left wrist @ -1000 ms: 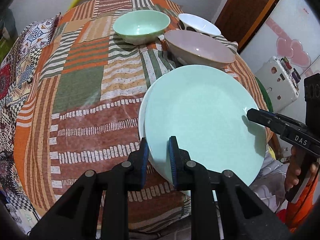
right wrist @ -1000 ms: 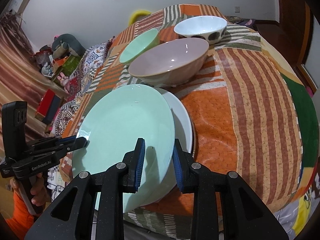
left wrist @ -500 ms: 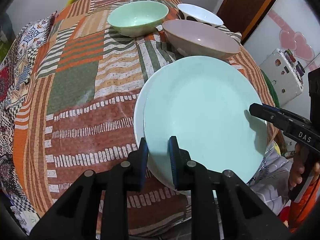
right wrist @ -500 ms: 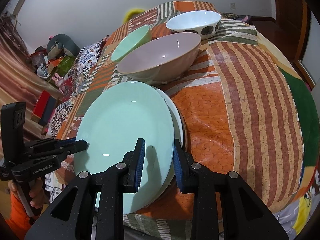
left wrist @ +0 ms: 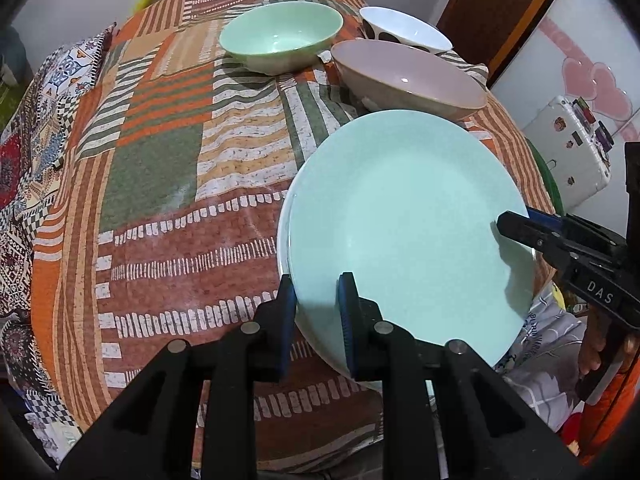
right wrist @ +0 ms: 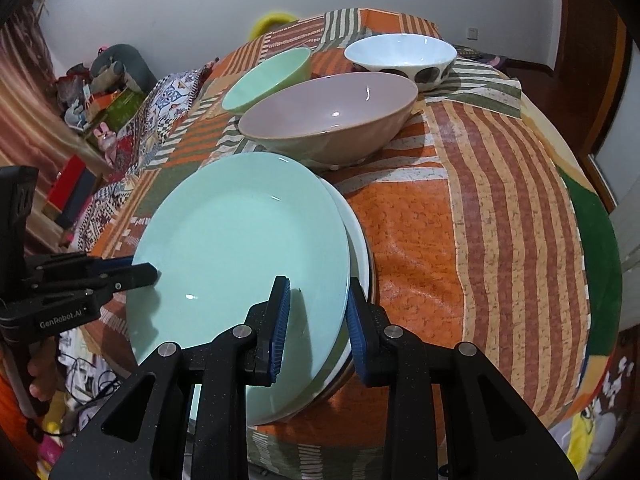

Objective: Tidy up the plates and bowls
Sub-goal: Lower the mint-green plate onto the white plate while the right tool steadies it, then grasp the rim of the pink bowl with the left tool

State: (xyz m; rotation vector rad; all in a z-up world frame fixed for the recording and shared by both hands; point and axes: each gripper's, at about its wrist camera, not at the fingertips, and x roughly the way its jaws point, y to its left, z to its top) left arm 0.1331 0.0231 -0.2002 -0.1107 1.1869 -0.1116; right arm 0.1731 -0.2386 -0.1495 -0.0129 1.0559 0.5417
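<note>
Currently my left claw (left wrist: 316,316) is clamped on the near rim of the mint plate (left wrist: 404,220), lower centre of frame. My right claw (right wrist: 318,320) pinches the same plate's rim with the white plate (right wrist: 358,240) beneath. Both plates overhang the bench (right wrist: 500,220) edge. Beyond: pink bowl (right wrist: 332,120) mid-frame, green bowl (left wrist: 280,36) and spotted white bowl (right wrist: 400,58) at top.

Right gripper (right wrist: 316,316) clamps the near rim of a mint-green plate (right wrist: 240,248) lying on a white plate (right wrist: 358,236); left gripper (right wrist: 150,274) bites its opposite rim. Beyond, on the patterned tablecloth (right wrist: 500,220): pink bowl (right wrist: 328,120), green bowl (right wrist: 266,78), white spotted bowl (right wrist: 400,58).
</note>
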